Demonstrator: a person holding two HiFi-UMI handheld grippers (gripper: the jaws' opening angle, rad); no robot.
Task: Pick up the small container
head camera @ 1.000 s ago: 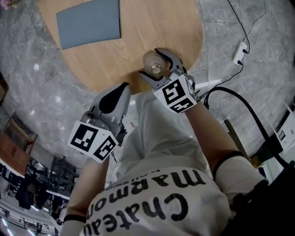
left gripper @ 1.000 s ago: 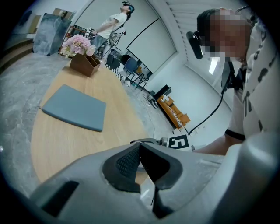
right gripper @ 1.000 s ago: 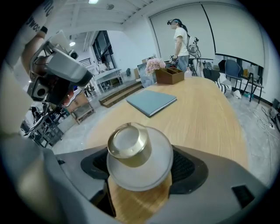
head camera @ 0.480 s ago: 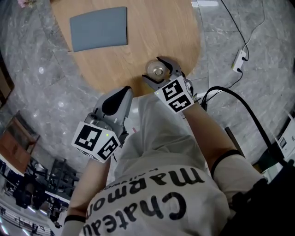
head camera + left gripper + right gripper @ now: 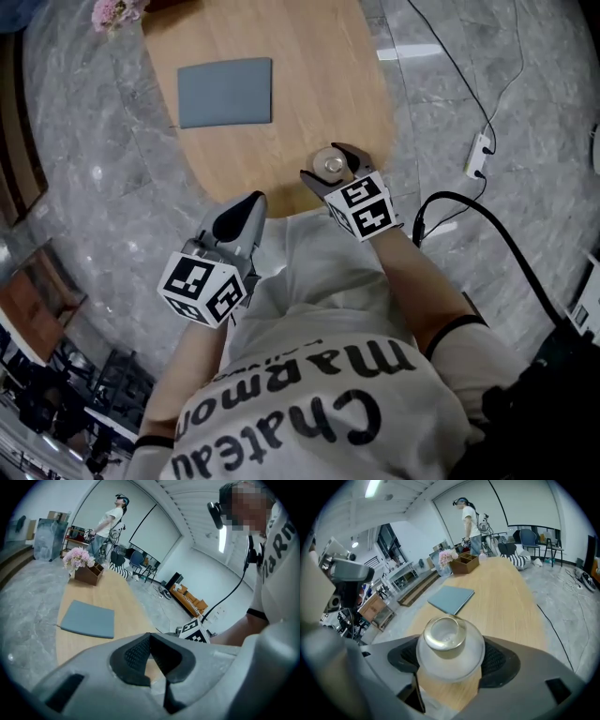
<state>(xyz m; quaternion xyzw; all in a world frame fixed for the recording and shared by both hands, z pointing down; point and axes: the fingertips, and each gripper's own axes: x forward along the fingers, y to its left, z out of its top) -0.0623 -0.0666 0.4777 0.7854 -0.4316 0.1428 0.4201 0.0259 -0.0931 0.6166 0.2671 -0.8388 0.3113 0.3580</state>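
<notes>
The small container [image 5: 330, 163] is a frosted, rounded jar with a gold rim, standing near the close end of the wooden table [image 5: 309, 84]. My right gripper [image 5: 324, 161] is shut on it, one dark pad against each side of the jar [image 5: 449, 644]. I cannot tell whether the jar's base still touches the wood. My left gripper [image 5: 246, 202] hangs off the table's near-left edge, over the floor. Its pads [image 5: 136, 651] meet at the tip with nothing between them.
A grey mat [image 5: 225, 92] lies farther along the table, and a box of pink flowers [image 5: 114, 13] stands at the far end. A power strip with cables [image 5: 479, 155] lies on the marble floor to the right. A person [image 5: 471, 520] stands beyond the table.
The right jaws, wide around the jar a second ago, have closed onto its sides. The head view has drawn back and shows more of the table. The left gripper has barely moved.
</notes>
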